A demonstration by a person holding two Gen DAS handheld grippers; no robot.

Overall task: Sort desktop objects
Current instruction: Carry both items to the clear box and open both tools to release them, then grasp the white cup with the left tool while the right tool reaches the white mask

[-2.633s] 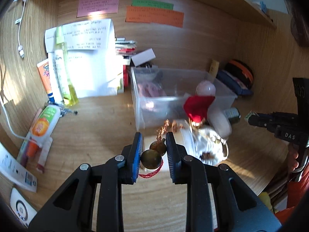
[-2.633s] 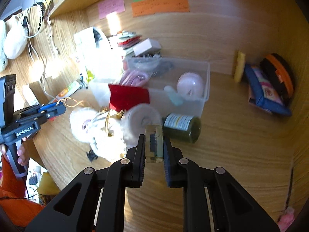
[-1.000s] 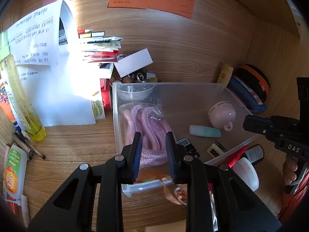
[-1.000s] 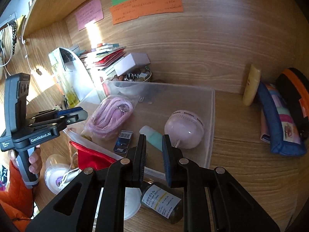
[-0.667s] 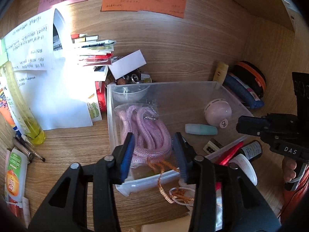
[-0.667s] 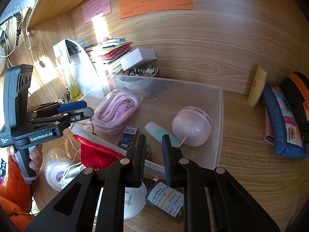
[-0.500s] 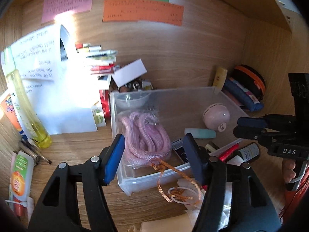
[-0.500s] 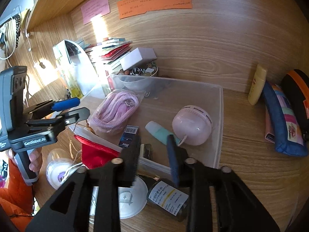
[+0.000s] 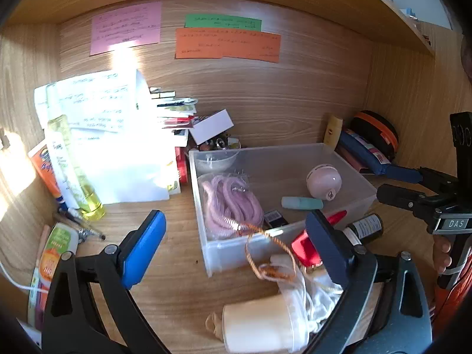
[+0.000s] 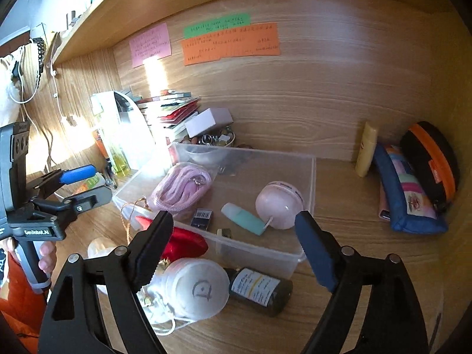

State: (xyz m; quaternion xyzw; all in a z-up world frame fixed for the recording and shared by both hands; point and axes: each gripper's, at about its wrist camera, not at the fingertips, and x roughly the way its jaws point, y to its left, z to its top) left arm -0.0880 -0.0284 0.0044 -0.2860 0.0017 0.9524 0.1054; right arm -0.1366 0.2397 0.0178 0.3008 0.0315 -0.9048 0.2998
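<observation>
Left gripper (image 9: pixel 236 233), right gripper (image 10: pixel 233 230): jaws opening, nothing between.

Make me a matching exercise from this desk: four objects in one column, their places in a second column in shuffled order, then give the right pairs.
Things:
1. pink rope coil
2. dark bottle
3. yellow tube
4. orange note

Places:
A. stuck on the wooden back wall
B. lying on the desk in front of the clear bin
C. inside the clear bin, at its left end
D. standing against the back wall, beside the blue pouch

Pairs: 1-C, 2-B, 3-D, 4-A
</observation>
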